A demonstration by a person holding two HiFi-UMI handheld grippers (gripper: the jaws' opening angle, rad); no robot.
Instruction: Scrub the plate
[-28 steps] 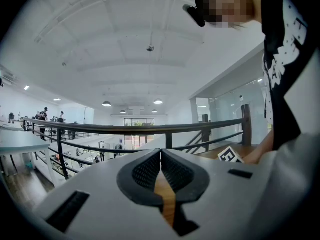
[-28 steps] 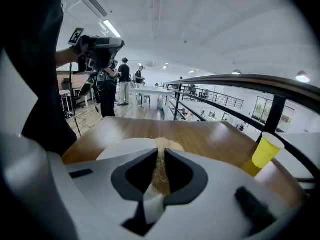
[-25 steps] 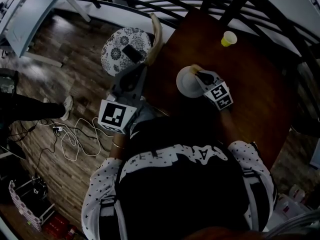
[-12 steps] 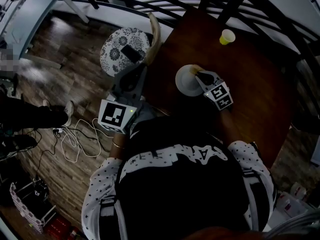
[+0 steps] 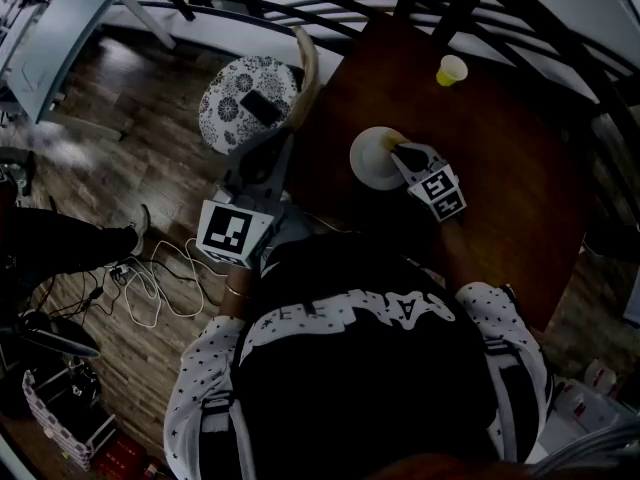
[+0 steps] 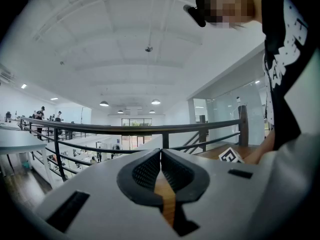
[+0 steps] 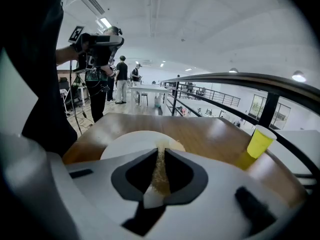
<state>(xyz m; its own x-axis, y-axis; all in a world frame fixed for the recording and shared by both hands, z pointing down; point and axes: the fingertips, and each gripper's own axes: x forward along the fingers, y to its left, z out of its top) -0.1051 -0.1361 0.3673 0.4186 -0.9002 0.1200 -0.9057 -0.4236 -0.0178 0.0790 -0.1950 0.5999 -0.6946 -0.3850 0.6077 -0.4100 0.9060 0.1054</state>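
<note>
A white plate (image 5: 372,160) lies on the dark brown table (image 5: 500,178); it also shows in the right gripper view as the plate (image 7: 131,141). My right gripper (image 5: 394,144) is over the plate's right rim, shut on a tan scrub sponge (image 7: 160,171) that touches the plate. The left gripper (image 5: 291,134) is held off the table's left edge, pointing up and away. It is shut on a thin tan strip (image 6: 165,199), which in the head view rises as a long curved tan piece (image 5: 308,66).
A yellow cup (image 5: 451,70) stands at the table's far side, also seen as the cup (image 7: 260,141) right of the plate. A patterned round stool (image 5: 232,103) carrying a dark flat object stands left of the table. Cables (image 5: 150,278) lie on the wooden floor. A black railing (image 5: 300,3) runs behind.
Both grippers keep their holds and places; the sponge stays at the plate's right rim. A person's legs on the floor at the left have shifted.
</note>
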